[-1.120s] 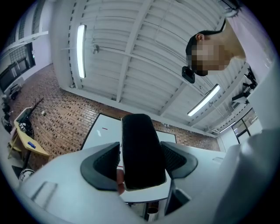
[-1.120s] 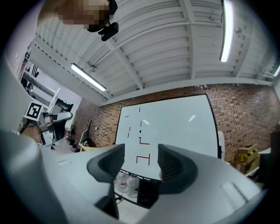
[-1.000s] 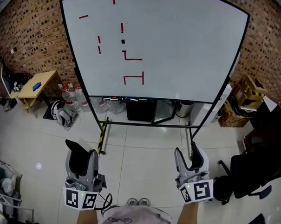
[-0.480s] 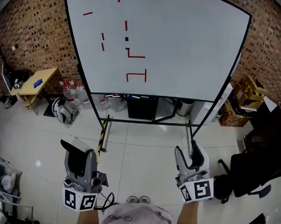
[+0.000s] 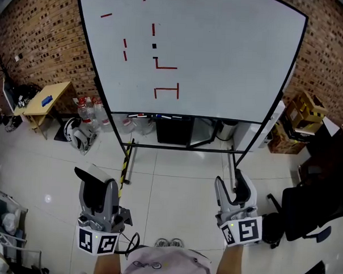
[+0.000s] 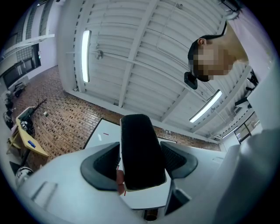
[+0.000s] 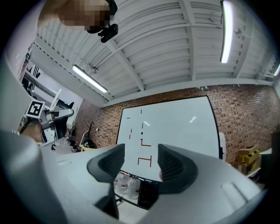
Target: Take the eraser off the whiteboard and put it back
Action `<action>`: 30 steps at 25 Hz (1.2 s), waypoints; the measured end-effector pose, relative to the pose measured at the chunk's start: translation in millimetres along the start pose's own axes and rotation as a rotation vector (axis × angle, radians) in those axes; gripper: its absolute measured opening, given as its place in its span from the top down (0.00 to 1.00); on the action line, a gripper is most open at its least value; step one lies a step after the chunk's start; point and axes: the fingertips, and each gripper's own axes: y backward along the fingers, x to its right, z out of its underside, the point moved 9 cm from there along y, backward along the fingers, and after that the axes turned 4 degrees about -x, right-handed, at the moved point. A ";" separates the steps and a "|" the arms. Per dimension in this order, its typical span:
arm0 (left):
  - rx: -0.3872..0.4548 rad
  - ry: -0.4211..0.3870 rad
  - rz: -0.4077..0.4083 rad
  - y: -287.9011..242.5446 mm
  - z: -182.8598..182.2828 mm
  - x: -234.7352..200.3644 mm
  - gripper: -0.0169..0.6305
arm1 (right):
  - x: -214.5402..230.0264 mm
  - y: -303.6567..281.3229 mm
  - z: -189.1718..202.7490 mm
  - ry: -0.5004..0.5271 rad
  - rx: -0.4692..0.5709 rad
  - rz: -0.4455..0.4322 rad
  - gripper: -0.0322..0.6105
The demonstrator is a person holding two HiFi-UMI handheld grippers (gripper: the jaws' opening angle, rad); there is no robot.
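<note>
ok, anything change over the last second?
Barely. The left gripper, shut on the eraser, tipped slightly, and the eraser's top edged left in the head view. Nothing was taken hold of or let go. The right gripper stayed put, open and empty. The whiteboard and its red marks are unchanged; its small shift in frame looks like the head camera moving.

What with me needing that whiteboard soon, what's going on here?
A person stands facing the whiteboard with a gripper in each hand. The left gripper is shut on the eraser, held well off the board. The right gripper is open and empty. Red marks are on the board.
</note>
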 end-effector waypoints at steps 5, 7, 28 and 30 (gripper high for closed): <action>0.002 -0.006 -0.012 -14.3 7.7 2.8 0.51 | 14.0 -11.4 2.7 -0.004 0.000 -0.008 0.59; 0.002 -0.007 -0.018 -19.7 10.4 4.5 0.51 | 20.0 -16.9 3.3 -0.006 -0.001 -0.013 0.59; 0.023 0.034 -0.044 -37.3 17.6 -27.5 0.51 | 9.0 -83.7 20.2 -0.014 -0.054 -0.064 0.59; 0.022 0.050 -0.027 -39.4 16.8 -38.4 0.51 | 0.5 -94.7 19.6 -0.023 -0.046 -0.063 0.59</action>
